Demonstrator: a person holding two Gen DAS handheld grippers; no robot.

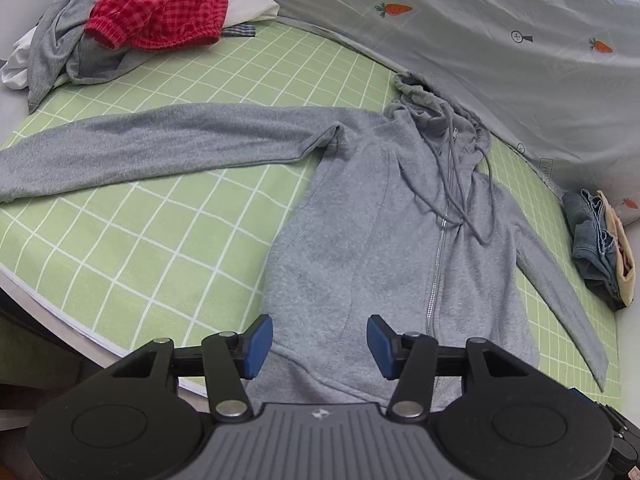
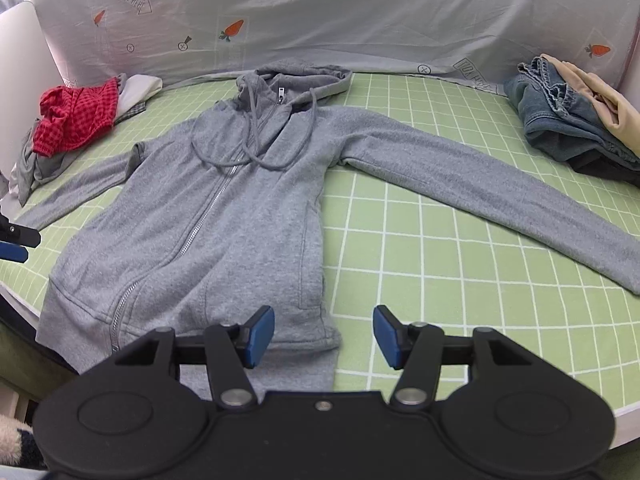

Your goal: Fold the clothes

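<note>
Grey zip hoodie [image 1: 384,240] lies flat, front up, on the green checked sheet [image 1: 160,248]. Left wrist view: my left tongs [image 1: 320,346] gape wide, empty, above the hem by the bed's near edge. Right wrist view: right tongs [image 2: 324,336] equally wide, empty, over the hem corner; folded jeans [image 2: 560,120] at the far right corner.

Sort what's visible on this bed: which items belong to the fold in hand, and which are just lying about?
In the job:
- grey zip hoodie, spread flat
- left tool, open
- right tool, open

Lying about:
- red checked garment on the unfolded heap
- folded jeans
- carrot-print sheet
</note>
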